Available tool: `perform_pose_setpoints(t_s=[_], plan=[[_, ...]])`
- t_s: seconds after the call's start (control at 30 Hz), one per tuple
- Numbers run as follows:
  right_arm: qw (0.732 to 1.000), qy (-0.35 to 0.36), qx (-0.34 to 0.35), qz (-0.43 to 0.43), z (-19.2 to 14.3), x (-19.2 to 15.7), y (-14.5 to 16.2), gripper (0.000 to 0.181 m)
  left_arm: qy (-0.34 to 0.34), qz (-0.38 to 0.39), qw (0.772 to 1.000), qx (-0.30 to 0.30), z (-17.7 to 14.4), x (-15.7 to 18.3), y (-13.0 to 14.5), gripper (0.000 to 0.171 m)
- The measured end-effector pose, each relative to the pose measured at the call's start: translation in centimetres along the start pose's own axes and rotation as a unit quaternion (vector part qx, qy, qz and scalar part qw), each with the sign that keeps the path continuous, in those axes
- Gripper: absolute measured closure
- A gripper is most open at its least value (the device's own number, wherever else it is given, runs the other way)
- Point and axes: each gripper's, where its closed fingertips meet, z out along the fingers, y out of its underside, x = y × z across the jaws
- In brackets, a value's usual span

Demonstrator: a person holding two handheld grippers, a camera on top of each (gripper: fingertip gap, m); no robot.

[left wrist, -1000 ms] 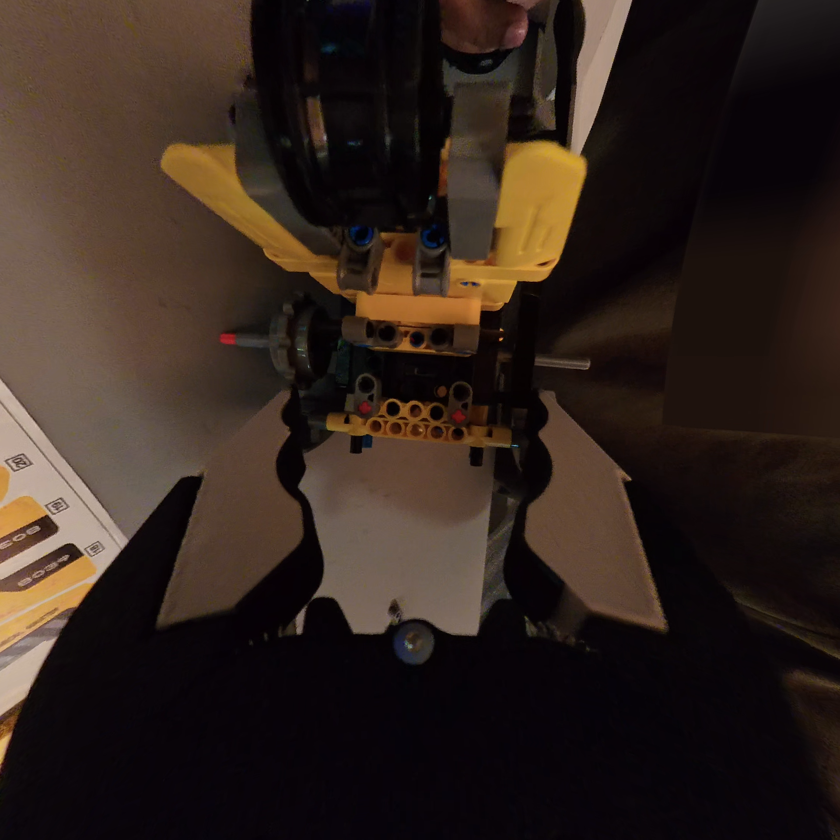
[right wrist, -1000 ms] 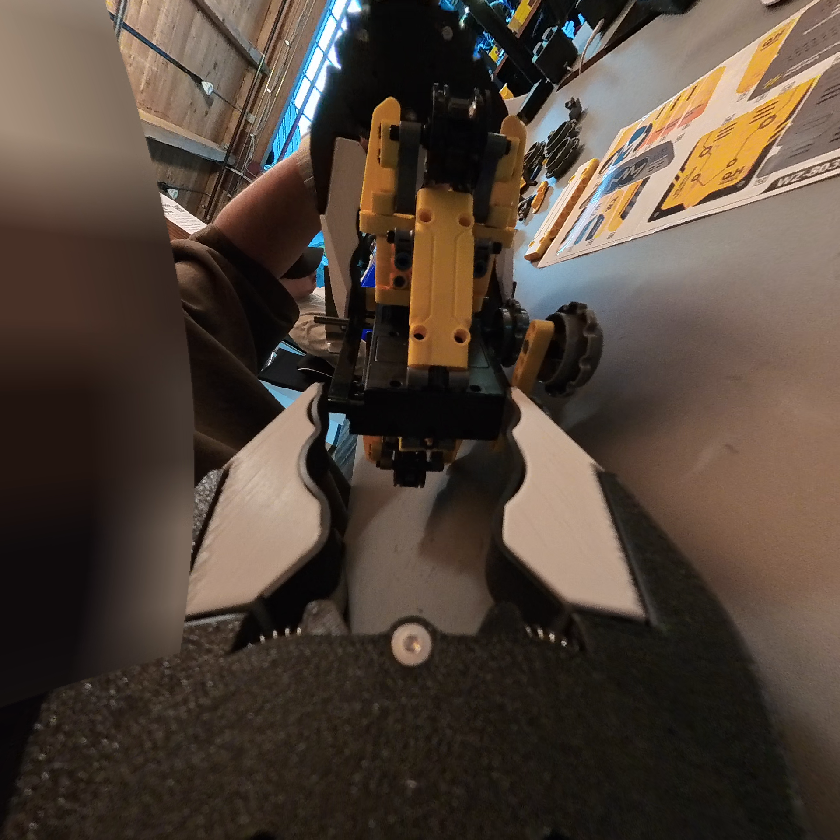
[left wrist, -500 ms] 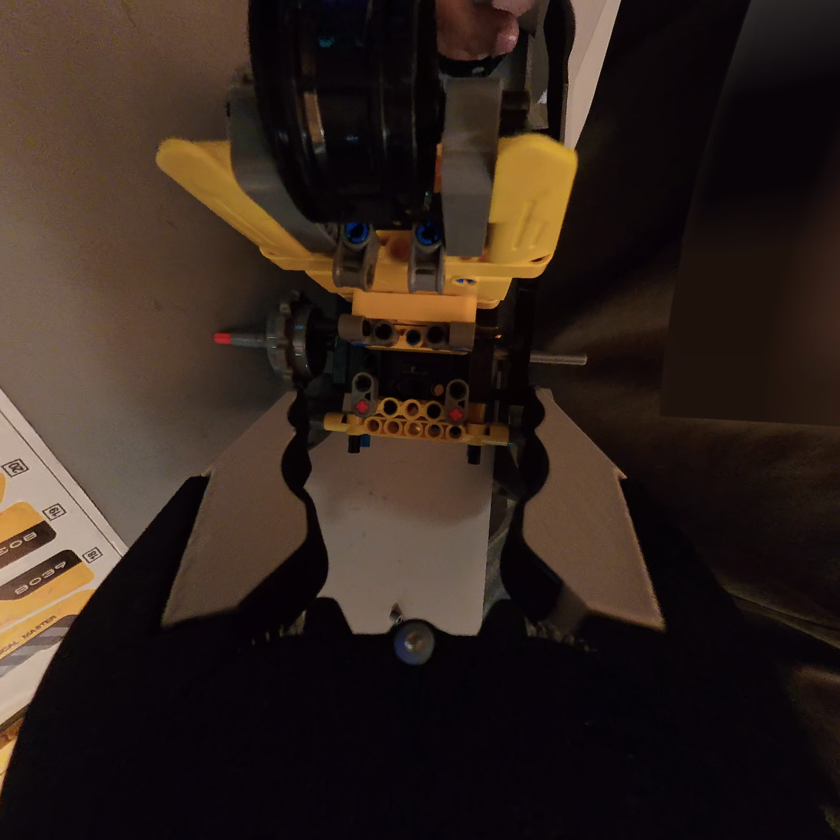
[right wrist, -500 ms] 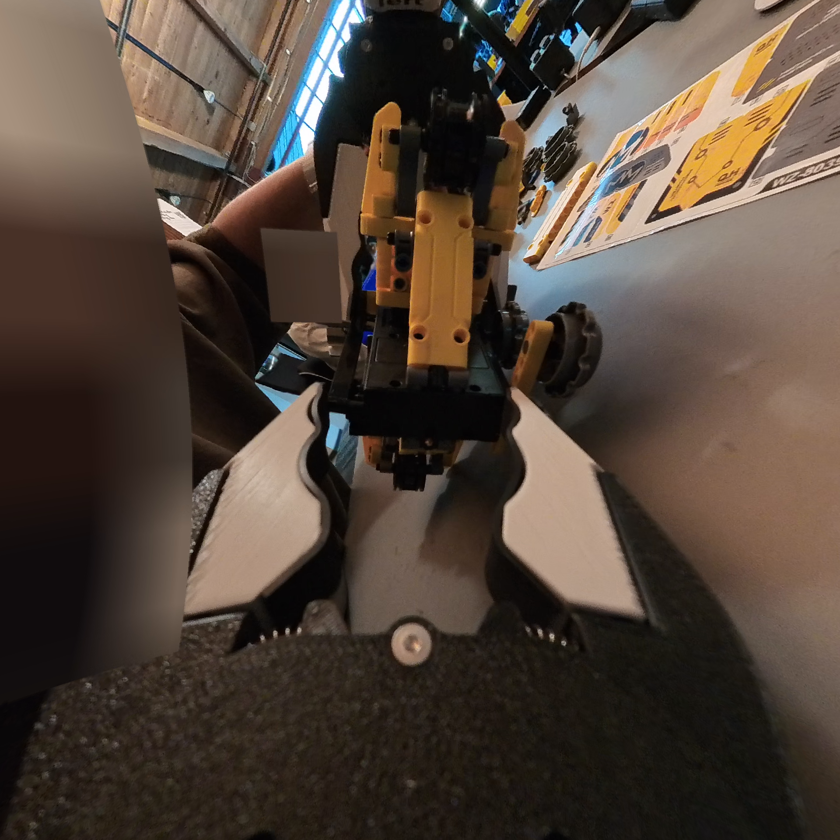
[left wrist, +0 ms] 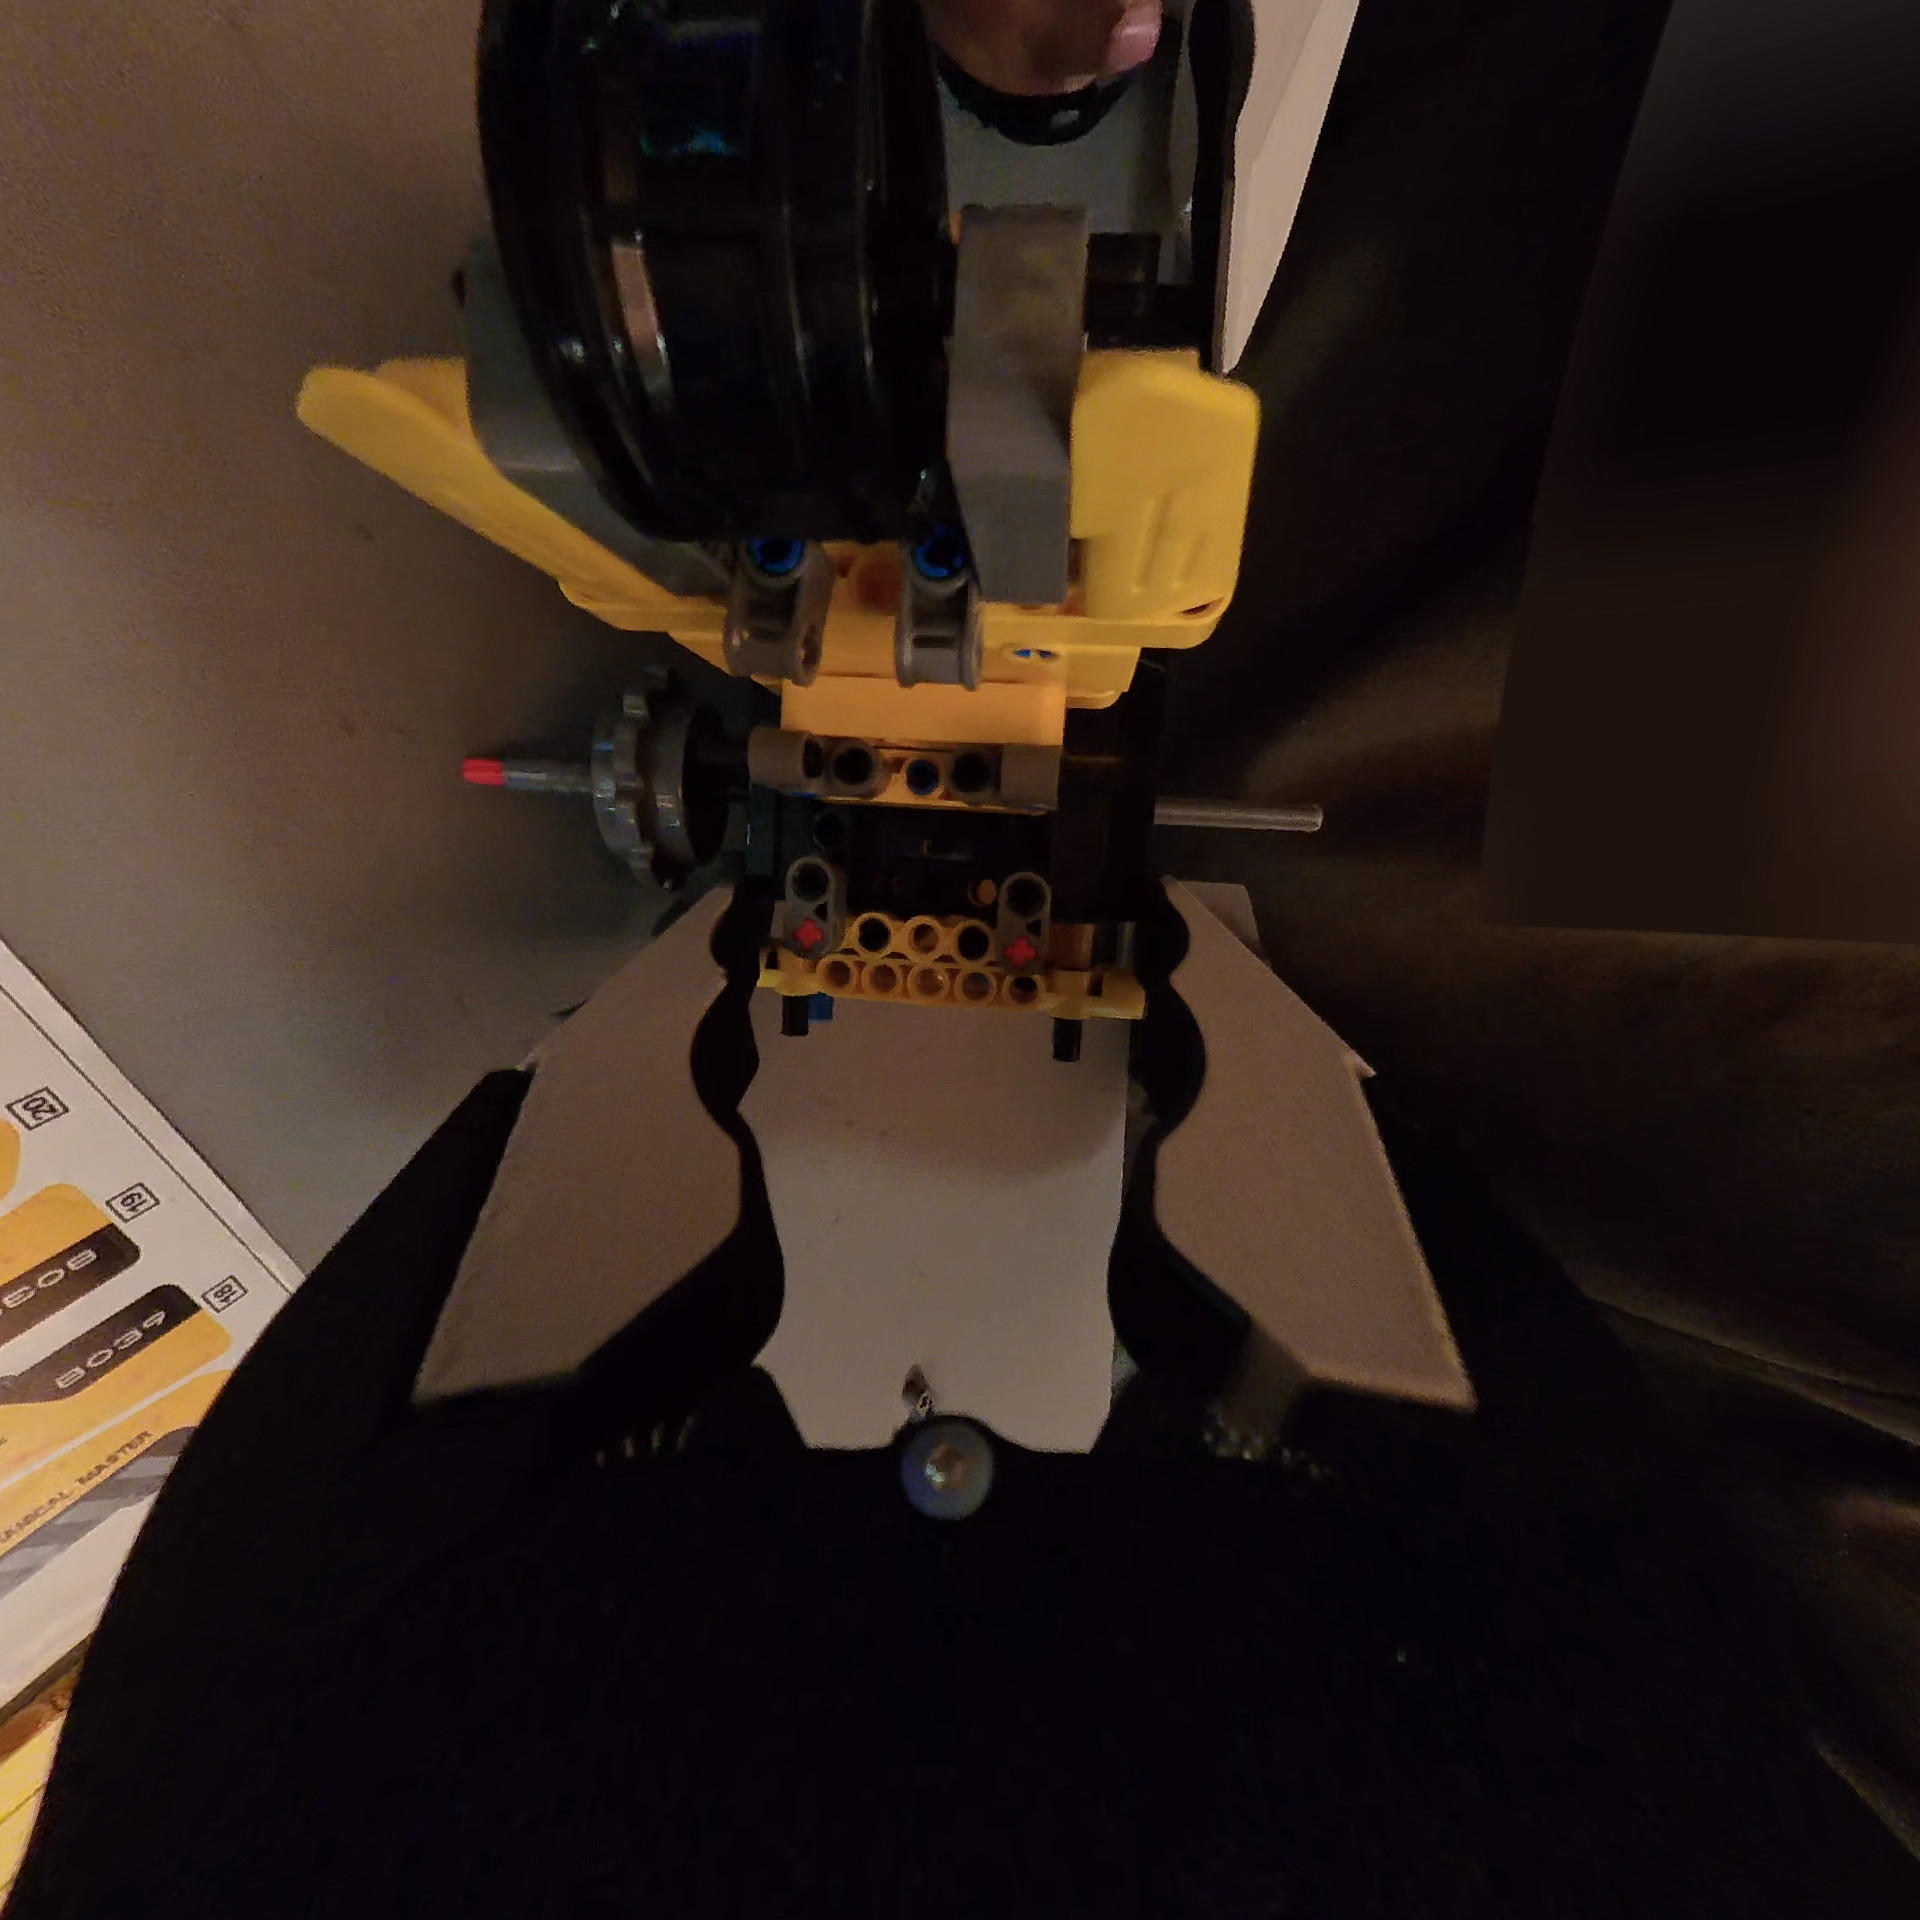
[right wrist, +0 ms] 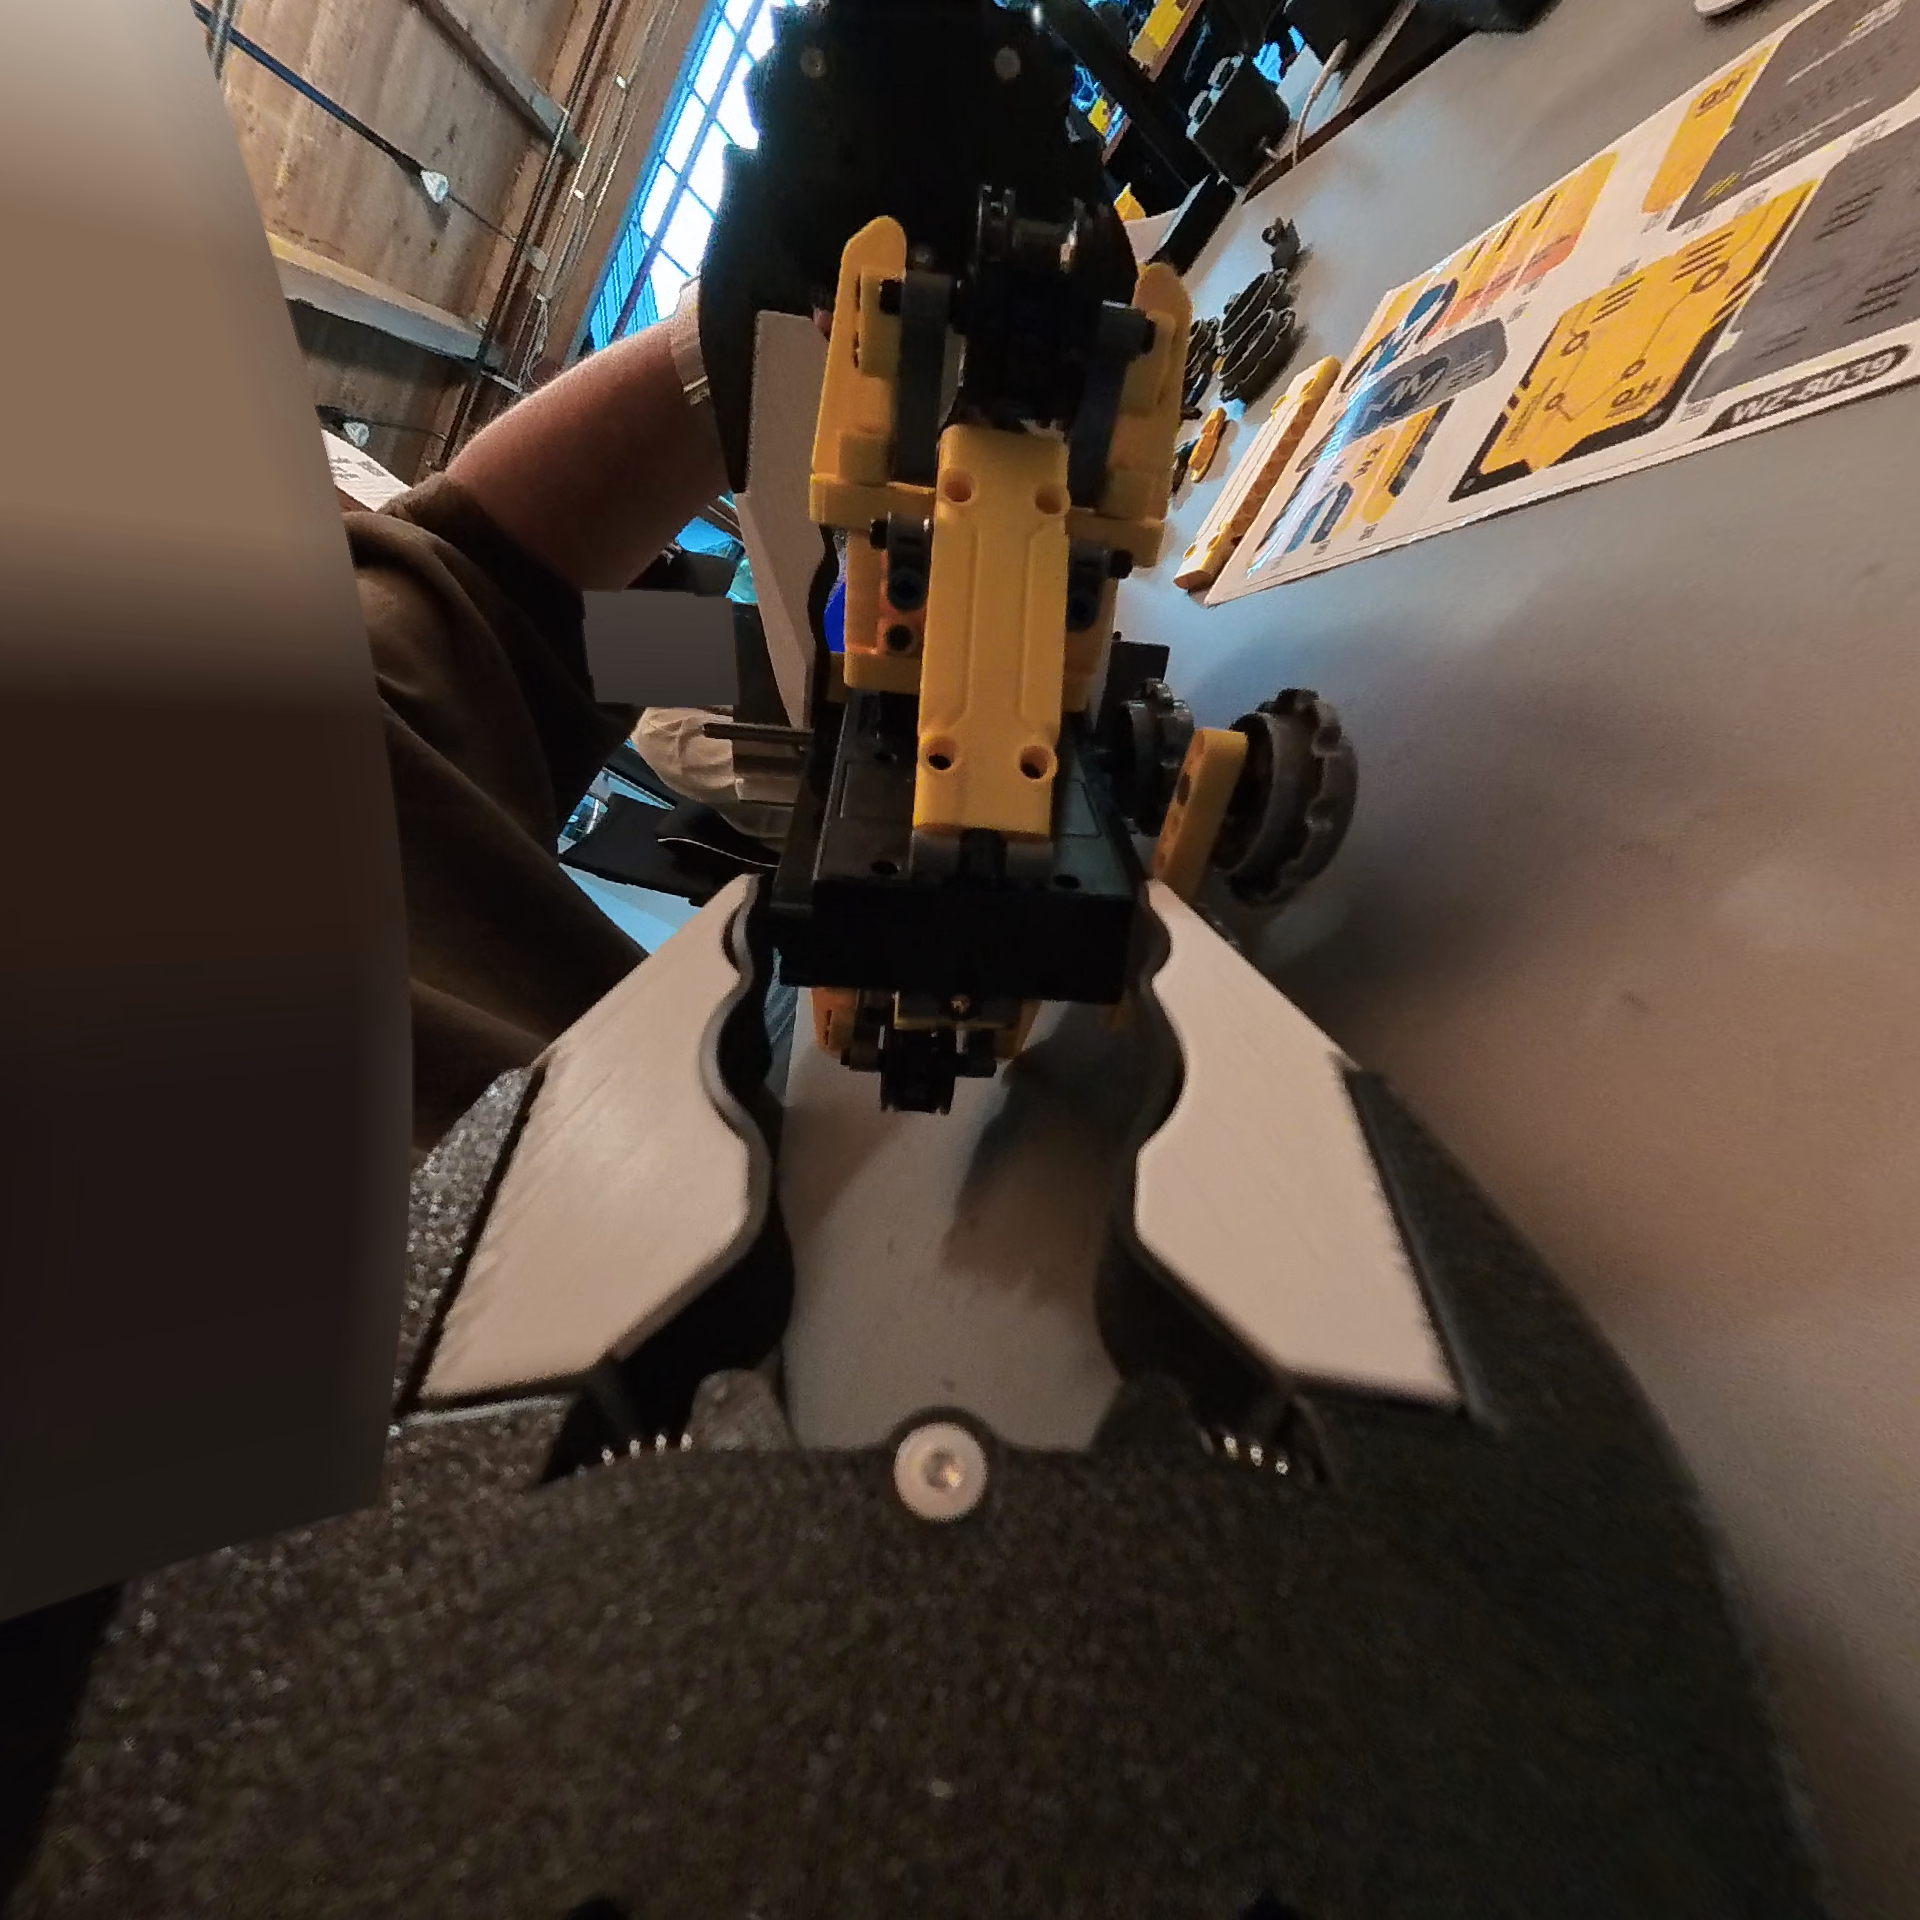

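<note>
A: Two grippers share one toy model, each clamped on an opposite end, so it hangs between them just off the desk. In the left wrist view, the left gripper (left wrist: 940, 956) has its jaws drawn in partway, pinching the yellow-and-black end of the toy model (left wrist: 914, 790). The pads press on the black sides, not the yellow beam.

B: Why grip there?

A: I'd judge the frame is stiffest at that spot, and it leaves the gear (left wrist: 639, 779) and the red-tipped axle (left wrist: 509, 774) sticking out free toward the desk (left wrist: 208, 520). A printed sheet (left wrist: 94, 1309) lies at the desk's lower left edge in this view.

B: And the other view?

A: The right gripper (right wrist: 951, 914) is likewise half closed, squeezing the black base block of the toy model (right wrist: 977, 665). The far gripper shows beyond it, holding the top. A loose wheel part (right wrist: 1273, 790) sits on the desk (right wrist: 1610, 935) just beside the model, apparently touching it. Printed sheets (right wrist: 1558, 343) lie farther along the desk, toward its far edge. A person's sleeve (right wrist: 457, 727) is off to the side.
</note>
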Motion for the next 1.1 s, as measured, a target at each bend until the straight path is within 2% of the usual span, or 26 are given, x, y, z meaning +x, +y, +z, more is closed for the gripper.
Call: perform_pose_setpoints(t_s=[0.2, 0.3, 0.53, 0.67, 0.77, 0.93, 1.1], plan=[[1.000, -0.003, 0.004, -0.005, 0.0, 0.0, -0.1, 0.113, -0.006, 0.000, 1.000, 0.014, -0.2, 0.1, -0.3, 0.099], [1.000, 0.001, 0.003, -0.009, -0.2, 0.1, 0.0, 0.112, -0.011, 0.001, 1.000, 0.024, -0.5, 0.3, -0.3, 0.089], [1.000, 0.009, 0.010, -0.002, -1.2, 0.6, -0.6, 0.107, -0.045, 0.013, 0.994, 0.102, -3.3, 0.7, -1.0, 0.083], [1.000, 0.013, 0.018, -0.013, -1.8, 0.4, -1.2, 0.106, -0.082, 0.029, 0.979, 0.183, -5.1, 1.1, -1.7, 0.078], [0.999, 0.013, 0.039, -0.035, -2.4, -0.1, -2.1, 0.106, -0.137, 0.053, 0.954, 0.263, -6.8, 1.7, -2.0, 0.073], [0.988, 0.052, 0.062, -0.132, -3.6, -0.6, -3.5, 0.113, -0.243, 0.086, 0.887, 0.382, -8.0, 3.3, -1.1, 0.071], [0.961, 0.096, 0.039, -0.258, -3.4, -1.1, -3.2, 0.126, -0.358, 0.073, 0.831, 0.419, -5.7, 2.6, 1.7, 0.071]])
